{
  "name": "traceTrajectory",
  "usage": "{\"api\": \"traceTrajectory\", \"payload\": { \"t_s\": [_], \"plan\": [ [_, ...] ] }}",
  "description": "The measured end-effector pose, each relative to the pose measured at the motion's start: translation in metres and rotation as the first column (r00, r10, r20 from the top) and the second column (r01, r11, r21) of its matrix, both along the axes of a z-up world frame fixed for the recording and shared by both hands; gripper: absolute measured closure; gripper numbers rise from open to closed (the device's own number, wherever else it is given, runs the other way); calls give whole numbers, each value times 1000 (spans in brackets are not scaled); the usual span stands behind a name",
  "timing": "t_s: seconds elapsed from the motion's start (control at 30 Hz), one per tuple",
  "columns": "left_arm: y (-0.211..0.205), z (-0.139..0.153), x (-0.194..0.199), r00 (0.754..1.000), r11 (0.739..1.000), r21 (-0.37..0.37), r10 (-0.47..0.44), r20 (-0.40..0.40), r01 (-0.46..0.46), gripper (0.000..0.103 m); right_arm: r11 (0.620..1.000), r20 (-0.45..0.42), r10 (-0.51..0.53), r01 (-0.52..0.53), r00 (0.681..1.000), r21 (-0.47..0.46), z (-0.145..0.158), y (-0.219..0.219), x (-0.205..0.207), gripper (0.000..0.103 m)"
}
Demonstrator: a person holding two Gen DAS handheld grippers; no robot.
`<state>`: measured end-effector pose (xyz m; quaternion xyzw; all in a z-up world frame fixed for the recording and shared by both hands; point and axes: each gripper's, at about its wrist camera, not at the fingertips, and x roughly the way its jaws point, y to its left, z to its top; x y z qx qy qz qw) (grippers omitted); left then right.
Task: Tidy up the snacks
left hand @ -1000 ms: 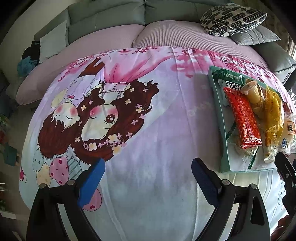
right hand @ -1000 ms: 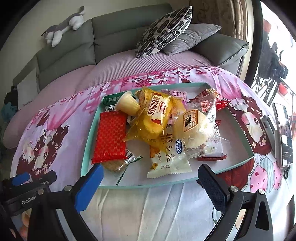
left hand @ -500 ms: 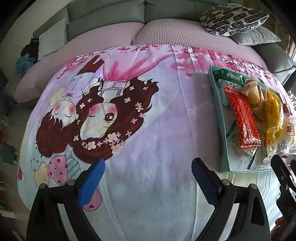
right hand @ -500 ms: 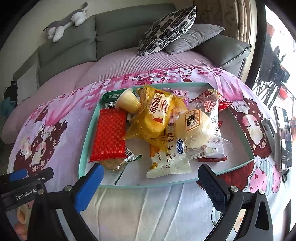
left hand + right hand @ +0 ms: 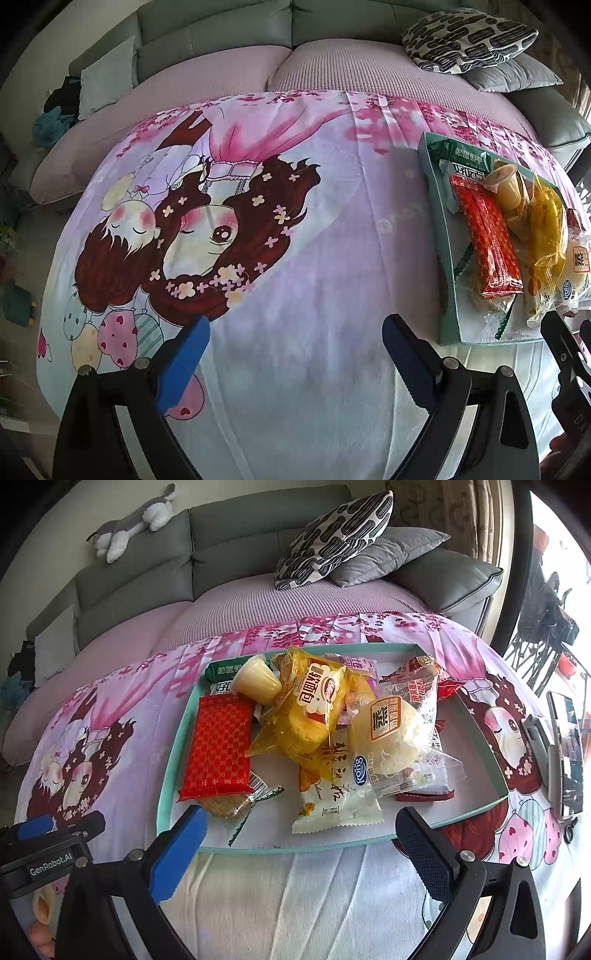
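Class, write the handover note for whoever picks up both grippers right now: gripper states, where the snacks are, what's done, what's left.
Left gripper: open, empty, over bare blanket beside the tray.
Right gripper: open, empty, at the near rim of the tray.
Snacks: all piled in the tray: red packet along its left side, jelly cup and green packet at the back, yellow bread bag and clear bun bag heaped in the middle, white packet in front.
Done: nothing sorted, judging by the heap.
Left: pick the snacks out and arrange them.
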<state>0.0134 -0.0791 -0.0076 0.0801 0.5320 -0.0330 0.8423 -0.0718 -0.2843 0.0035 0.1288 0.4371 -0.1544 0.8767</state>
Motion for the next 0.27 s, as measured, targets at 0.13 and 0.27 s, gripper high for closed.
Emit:
{"api": "traceTrajectory", "payload": {
  "t_s": [0.13,0.27],
  "plan": [
    [-1,3,-3,999,1000,9,-5,32,4,8,1000,-1,0,0,1000,0,0,0,0,0],
    [0,3,-1,1000,1000,1,1,29,-1,8,1000,-1,0,0,1000,0,0,1,0,0]
  ]
}}
